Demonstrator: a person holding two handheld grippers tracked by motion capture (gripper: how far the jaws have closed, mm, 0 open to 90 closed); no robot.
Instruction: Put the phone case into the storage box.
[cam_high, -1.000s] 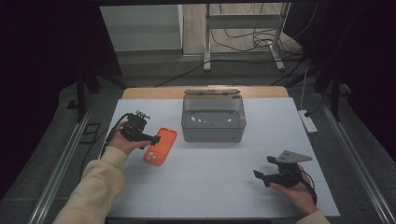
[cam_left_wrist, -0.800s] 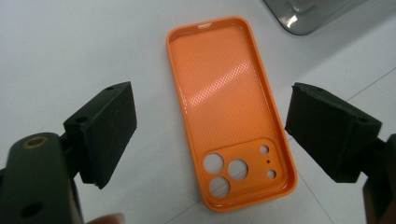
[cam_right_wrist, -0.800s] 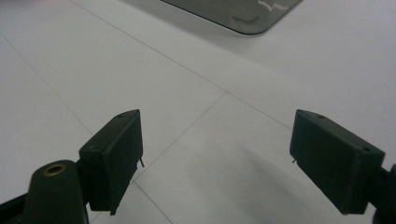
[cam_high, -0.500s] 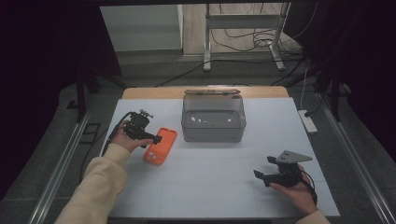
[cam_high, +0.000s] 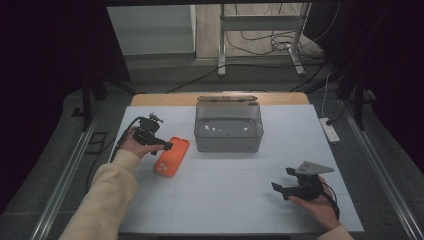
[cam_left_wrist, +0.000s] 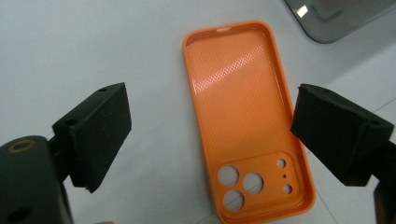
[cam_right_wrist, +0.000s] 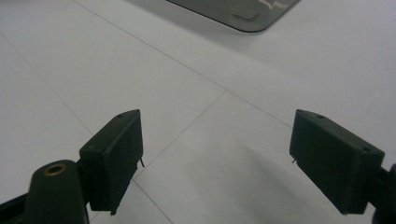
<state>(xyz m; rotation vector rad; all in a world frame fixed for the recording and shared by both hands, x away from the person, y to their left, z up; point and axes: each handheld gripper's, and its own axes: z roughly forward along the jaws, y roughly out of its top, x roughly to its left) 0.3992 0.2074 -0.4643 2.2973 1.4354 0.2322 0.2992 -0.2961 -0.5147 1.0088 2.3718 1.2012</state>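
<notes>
A: Where's the orange phone case (cam_left_wrist: 249, 126)?

B: Flat on the white surface (cam_high: 225, 200), inside up, left of the clear box (cam_high: 228, 127). The left gripper view reveals its camera holes and textured lining.

A: And the left gripper (cam_left_wrist: 210, 135)?

B: Jaws spread wide over it, gripping nothing. The right gripper (cam_high: 286, 181) is spread too, well apart.

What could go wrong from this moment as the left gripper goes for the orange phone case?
The phone case lies flat, inside up, on the table; the open left gripper may slide over its thin rim or push it along. A squeezed soft case could flex and slip. The grey bin stands close beside it and might get bumped.
</notes>
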